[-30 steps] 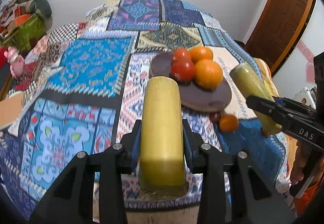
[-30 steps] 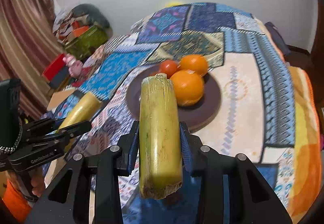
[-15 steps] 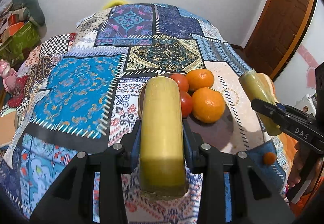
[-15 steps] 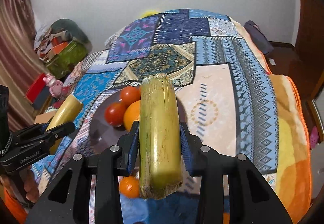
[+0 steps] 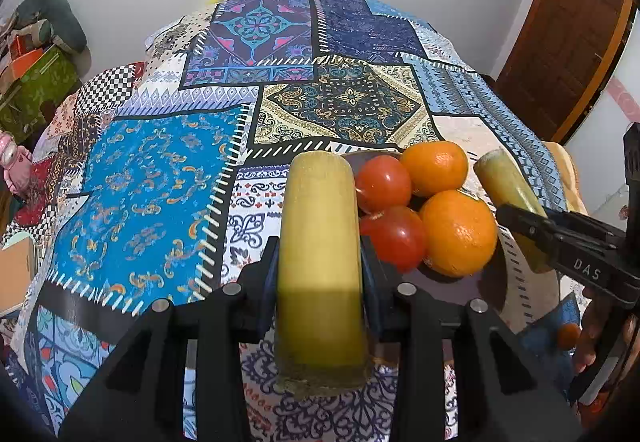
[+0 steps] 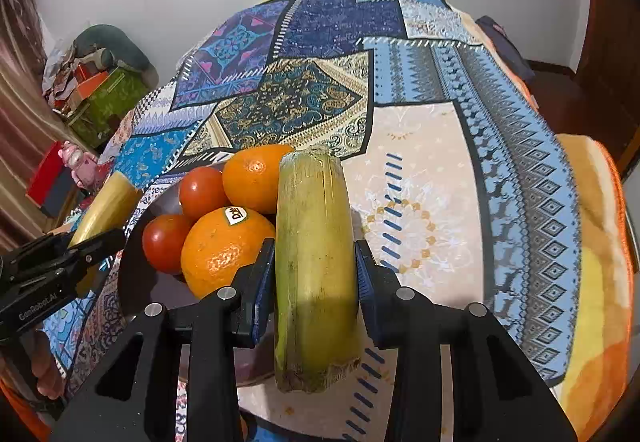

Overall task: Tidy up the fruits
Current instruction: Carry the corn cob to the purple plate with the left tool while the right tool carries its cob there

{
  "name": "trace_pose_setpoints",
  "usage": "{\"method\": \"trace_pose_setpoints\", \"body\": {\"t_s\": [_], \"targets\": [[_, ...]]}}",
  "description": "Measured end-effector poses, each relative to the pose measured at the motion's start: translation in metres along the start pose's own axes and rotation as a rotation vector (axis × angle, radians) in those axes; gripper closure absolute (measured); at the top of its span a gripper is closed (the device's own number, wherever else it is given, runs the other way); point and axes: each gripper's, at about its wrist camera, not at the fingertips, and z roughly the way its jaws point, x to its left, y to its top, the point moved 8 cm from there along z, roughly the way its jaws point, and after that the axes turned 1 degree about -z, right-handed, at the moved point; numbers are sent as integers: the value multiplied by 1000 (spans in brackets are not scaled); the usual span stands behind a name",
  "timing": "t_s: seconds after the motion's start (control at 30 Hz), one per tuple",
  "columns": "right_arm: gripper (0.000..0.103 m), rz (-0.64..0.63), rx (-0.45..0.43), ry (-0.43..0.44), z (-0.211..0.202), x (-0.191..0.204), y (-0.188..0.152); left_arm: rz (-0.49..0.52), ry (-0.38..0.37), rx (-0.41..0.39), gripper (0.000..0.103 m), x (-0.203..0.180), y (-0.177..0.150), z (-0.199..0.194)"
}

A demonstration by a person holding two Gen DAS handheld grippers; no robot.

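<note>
Left gripper [image 5: 320, 274] clamps one yellow stalk [image 5: 320, 242], right gripper [image 6: 316, 278] another stalk [image 6: 314, 262], flanking the fruit-crowded plate [image 6: 136, 274]; open bedspread [image 6: 440, 182] beyond.

Two oranges [image 6: 228, 250] [image 6: 256, 178] and two tomatoes [image 6: 166, 242] [image 6: 202, 192] sit on one plate [image 6: 152, 294]. Two yellow-green stalks [image 5: 320, 262] [image 6: 314, 266], one per gripper [image 5: 320, 270] [image 6: 314, 278]. At about 4 o'clock in the left view, one small orange fruit [image 5: 568, 335], possibly another kind.
</note>
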Motion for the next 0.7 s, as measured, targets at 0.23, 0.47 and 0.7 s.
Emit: {"method": "trace_pose_setpoints", "body": {"t_s": [0.23, 0.47, 0.7], "targets": [[68, 48, 8, 27, 3, -5, -2, 3, -6, 15, 66, -6, 4, 14], [68, 48, 42, 22, 12, -8, -3, -14, 5, 28, 66, 0, 9, 20], [67, 59, 51, 30, 15, -9, -7, 10, 29, 27, 66, -1, 9, 22]]}}
